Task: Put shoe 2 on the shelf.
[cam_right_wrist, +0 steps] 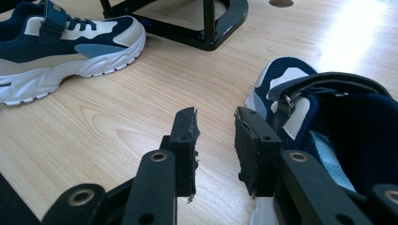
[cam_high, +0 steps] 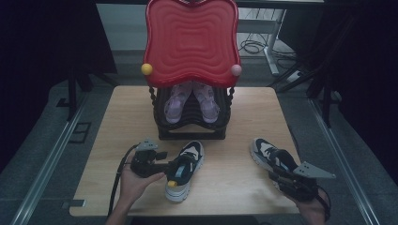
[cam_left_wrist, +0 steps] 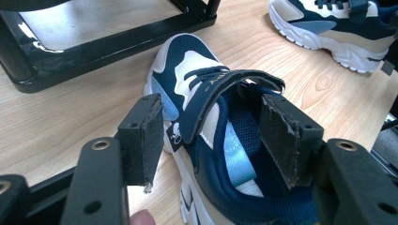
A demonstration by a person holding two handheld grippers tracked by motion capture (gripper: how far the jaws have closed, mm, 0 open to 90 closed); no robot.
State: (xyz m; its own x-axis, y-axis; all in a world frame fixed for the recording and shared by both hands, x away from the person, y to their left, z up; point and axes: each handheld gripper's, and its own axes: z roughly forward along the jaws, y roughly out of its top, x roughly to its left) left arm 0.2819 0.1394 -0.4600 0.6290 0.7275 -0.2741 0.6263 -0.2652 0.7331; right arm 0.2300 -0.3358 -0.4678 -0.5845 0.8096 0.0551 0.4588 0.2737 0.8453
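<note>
Two navy and white sneakers lie on the wooden table [cam_high: 234, 192]. My left gripper [cam_high: 176, 168] [cam_left_wrist: 206, 117] is open over the left sneaker [cam_high: 192, 152] [cam_left_wrist: 187, 70]: one pad sits outside its side wall, the other inside the opening, with the strap between them. Neither pad visibly presses. My right gripper [cam_high: 278, 173] [cam_right_wrist: 216, 122] stands open just beside the right sneaker [cam_high: 264, 150] [cam_right_wrist: 281, 75], with nothing between its jaws. The right sneaker [cam_left_wrist: 328, 28] also lies far off in the left gripper view, and the left sneaker [cam_right_wrist: 70, 42] in the right gripper view.
A black rack [cam_high: 192, 135] with a red wavy top [cam_high: 190, 37] stands at the table's back middle, holding a pair of purple shoes [cam_high: 176, 103]. Bare wood lies between the two sneakers. Dark curtains and floor rails flank the table.
</note>
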